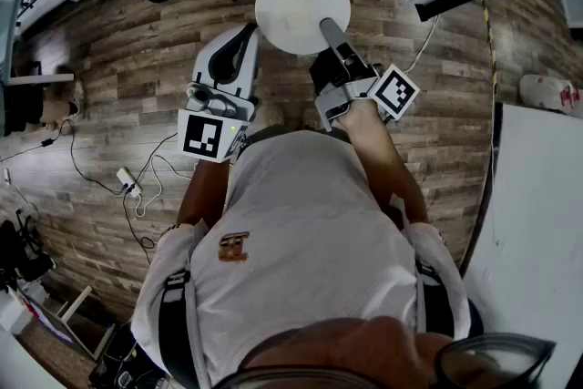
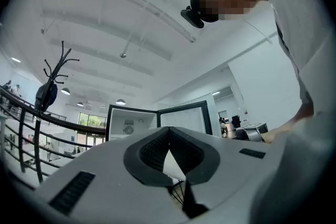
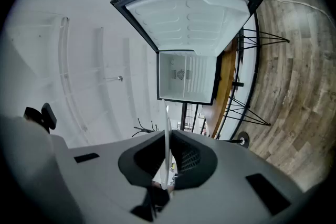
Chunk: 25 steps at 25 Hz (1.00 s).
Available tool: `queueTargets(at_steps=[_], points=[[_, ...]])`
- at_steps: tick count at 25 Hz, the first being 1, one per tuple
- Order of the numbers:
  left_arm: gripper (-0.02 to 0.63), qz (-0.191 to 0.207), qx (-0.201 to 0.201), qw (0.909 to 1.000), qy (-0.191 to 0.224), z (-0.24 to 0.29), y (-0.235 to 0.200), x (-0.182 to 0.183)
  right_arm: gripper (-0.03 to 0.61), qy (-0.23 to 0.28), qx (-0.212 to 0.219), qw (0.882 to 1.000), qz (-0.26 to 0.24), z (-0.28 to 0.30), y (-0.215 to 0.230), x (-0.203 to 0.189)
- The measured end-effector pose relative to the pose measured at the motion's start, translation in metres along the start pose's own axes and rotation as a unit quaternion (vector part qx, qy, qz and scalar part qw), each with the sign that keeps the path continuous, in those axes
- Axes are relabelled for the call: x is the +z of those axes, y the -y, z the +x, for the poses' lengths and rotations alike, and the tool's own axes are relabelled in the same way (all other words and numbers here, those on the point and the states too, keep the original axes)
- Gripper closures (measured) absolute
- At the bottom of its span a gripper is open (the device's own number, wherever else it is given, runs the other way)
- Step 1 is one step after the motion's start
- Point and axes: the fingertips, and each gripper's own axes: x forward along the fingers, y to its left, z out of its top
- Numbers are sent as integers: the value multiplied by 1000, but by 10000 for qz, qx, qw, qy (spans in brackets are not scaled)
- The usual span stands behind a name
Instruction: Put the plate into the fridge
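Head view, plate: we see the white plate (image 1: 296, 9) held out in front of the person above the wood floor (image 1: 118, 77), its rim pinched by the right gripper (image 1: 330, 30)
Head view, left side: the left gripper (image 1: 244, 36) hangs just beside the plate's left edge
Left gripper view, jaws: we find the pads pressed together at their tips, gripping nothing
Left gripper view, fridge: the fridge (image 2: 128, 124) stands ahead, door open
Right gripper view, jaws: clamped on the plate, which we see edge-on between the pads, the open fridge beyond
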Motion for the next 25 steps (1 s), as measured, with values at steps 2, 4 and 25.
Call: queueTargets(at_steps=[2,4,25], points=[[595,-24,-1,10000,14,-1,-2,-1,537,29,-25,10000,38,0,1,-1],[595,-49,-9,10000,24,-2,-3,-2,537,73,-60,9999,66,-1,1,0],[595,-458,-135,9989,5,-29,-80,-19,537,477,-258,9984,132,55,12,-34]])
